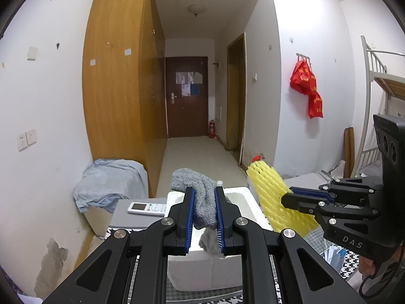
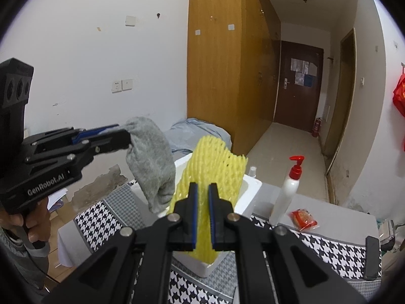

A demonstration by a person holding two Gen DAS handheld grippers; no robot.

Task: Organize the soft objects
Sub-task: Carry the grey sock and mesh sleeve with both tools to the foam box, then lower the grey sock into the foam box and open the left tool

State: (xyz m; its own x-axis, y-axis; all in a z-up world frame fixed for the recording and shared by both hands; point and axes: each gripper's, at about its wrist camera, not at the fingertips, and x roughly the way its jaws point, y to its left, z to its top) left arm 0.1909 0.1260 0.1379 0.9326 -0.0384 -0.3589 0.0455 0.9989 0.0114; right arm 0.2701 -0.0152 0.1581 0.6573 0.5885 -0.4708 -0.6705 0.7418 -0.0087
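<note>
Soft, even indoor light fills both views, slightly cool, with faint shadows. Fisheye distortion bows the wardrobe [image 1: 114, 76] and walls; black vignette rims each frame. Focus is sharp throughout, without glare; the far hallway sits dimmer.

We see white walls [image 1: 45, 101], a tall wooden closet [image 1: 114, 88], a brown door [image 1: 187, 96] down the hall, and a pale floor [image 1: 197, 157]

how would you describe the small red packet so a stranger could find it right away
Start at the table with the black and white houndstooth cloth. Find the white pump bottle with its red top, standing to the right of the white foam box. The red snack packet lies flat at its base, the only crinkly wrapper there.
</note>
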